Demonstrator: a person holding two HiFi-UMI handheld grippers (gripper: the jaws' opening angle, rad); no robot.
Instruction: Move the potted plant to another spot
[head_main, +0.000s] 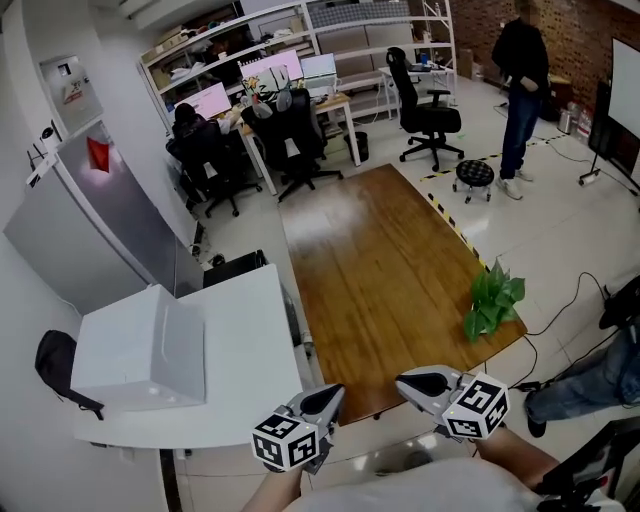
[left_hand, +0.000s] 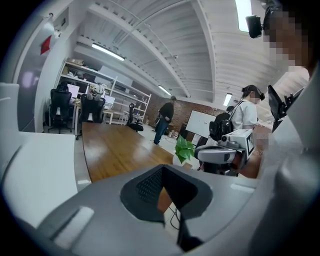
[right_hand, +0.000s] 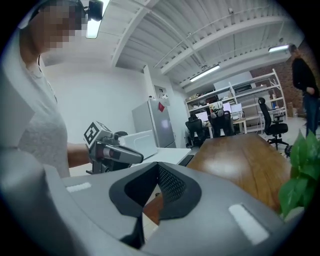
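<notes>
At the far left a black bag (head_main: 55, 365) sits low beside the white bench (head_main: 250, 330), its right side hidden behind the bench edge. A white box (head_main: 140, 358) rests on that bench; I cannot tell what kind of unit it is. Behind it stands a grey refrigerator (head_main: 90, 235), its foot covered by the box and bench.

My left claw (head_main: 328, 400) hovers over the near edge of the white bench. It is clenched, the jaws pressed together along one seam with nothing between them. My forearm behind it is cut off by the bottom of the head view. Just beside it, my right claw (head_main: 412, 382) is clenched the same way, gripping nothing, its tip at the near end of the wooden bench (head_main: 380, 270).

The potted plant (head_main: 492, 300) stands at the right near corner of the wooden bench, close to the edge and well apart from both claws. From above, the leaves cover its pot (left_hand: 177, 160); only the left gripper view shows a pale sliver of it. In the right gripper view the leaves are blurred and cut off at the right edge.

Further right, a person's leg in jeans (head_main: 585, 385) is cut off by the picture edge.
</notes>
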